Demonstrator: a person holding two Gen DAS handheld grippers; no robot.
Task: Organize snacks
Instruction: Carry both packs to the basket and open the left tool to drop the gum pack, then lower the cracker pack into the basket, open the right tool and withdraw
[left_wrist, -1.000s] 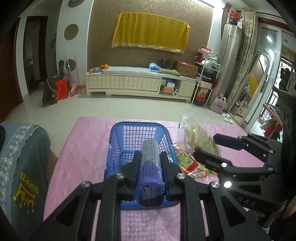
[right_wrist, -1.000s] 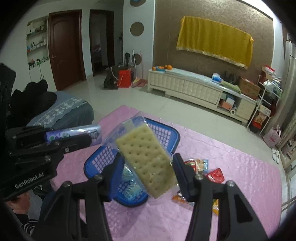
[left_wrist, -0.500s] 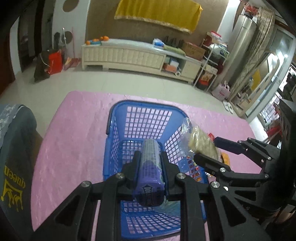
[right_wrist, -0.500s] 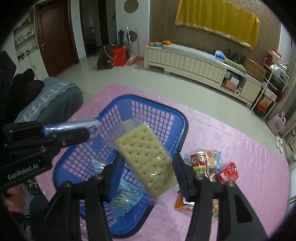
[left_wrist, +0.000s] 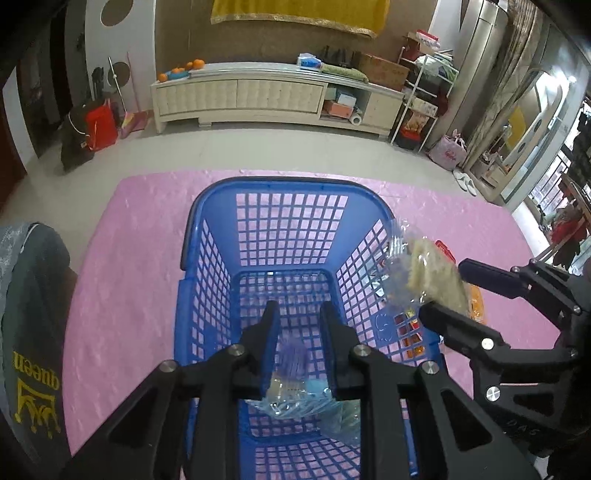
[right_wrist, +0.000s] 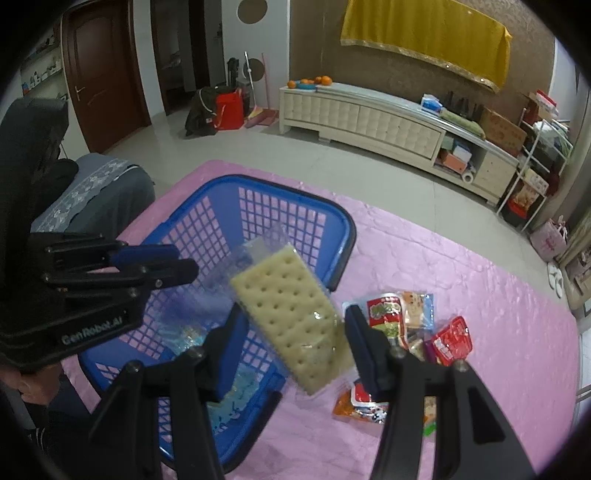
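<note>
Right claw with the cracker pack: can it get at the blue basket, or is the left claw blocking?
Probably yes. The right claw holds the cracker pack beside the blue basket, whose top is open; the left claw sits apart.

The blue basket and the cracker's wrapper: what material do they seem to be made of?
Basket: probably moulded plastic, smooth and slightly glossy; its walls are a grid of square holes.
Cracker wrapper: apparently thin clear plastic film, shiny and crinkled; the cracker shows through.

A long cream cabinet (left_wrist: 273, 98) stands on pale tiled floor (left_wrist: 258, 151) beneath a yellow cloth (right_wrist: 424, 40).
</note>
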